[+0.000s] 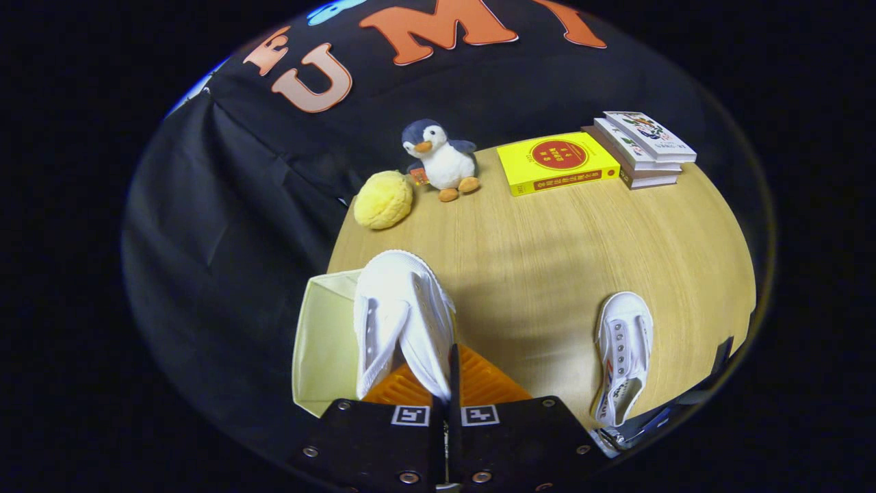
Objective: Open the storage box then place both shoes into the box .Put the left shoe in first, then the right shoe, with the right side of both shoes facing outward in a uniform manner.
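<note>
My gripper [445,390] is shut on a white canvas shoe [400,315], pinching the side wall of its opening between both fingers. The shoe hangs with its toe pointing away from me, above the open cream storage box [321,342] that stands at the table's left edge. The box's inside shows to the left of the held shoe. A second white shoe [623,352] lies flat on the wooden table [547,253] to the right of my fingers, toe pointing away, its eyelets and insole visible.
At the far side of the table sit a yellow round plush [383,199], a penguin plush [439,159], a yellow book [556,163] and a stack of books [643,147]. Black cloth hangs behind and to the left.
</note>
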`<state>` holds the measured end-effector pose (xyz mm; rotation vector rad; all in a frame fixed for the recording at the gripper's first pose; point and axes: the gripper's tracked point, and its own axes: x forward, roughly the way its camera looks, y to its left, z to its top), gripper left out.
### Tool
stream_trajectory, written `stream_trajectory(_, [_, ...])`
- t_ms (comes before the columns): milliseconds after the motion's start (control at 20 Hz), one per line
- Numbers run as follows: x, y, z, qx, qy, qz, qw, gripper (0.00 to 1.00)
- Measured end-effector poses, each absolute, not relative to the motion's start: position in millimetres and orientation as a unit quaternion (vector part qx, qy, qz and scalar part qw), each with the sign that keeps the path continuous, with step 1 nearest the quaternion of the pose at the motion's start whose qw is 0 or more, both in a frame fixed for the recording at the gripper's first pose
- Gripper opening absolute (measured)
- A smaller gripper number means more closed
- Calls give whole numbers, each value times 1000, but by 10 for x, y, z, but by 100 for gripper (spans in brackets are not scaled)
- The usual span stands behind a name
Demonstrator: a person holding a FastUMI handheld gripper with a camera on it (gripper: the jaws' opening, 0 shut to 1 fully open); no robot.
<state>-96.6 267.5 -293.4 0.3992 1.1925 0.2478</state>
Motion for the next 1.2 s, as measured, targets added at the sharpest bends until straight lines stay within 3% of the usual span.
stream_trajectory(250, [-971,3253,-2692,197,571,148,783,2])
stream_trajectory(600, [-1067,3954,-3055,173,623,140,750,3])
stream_trajectory(1200, [-1245,4231,-4005,111,701,43,703,3])
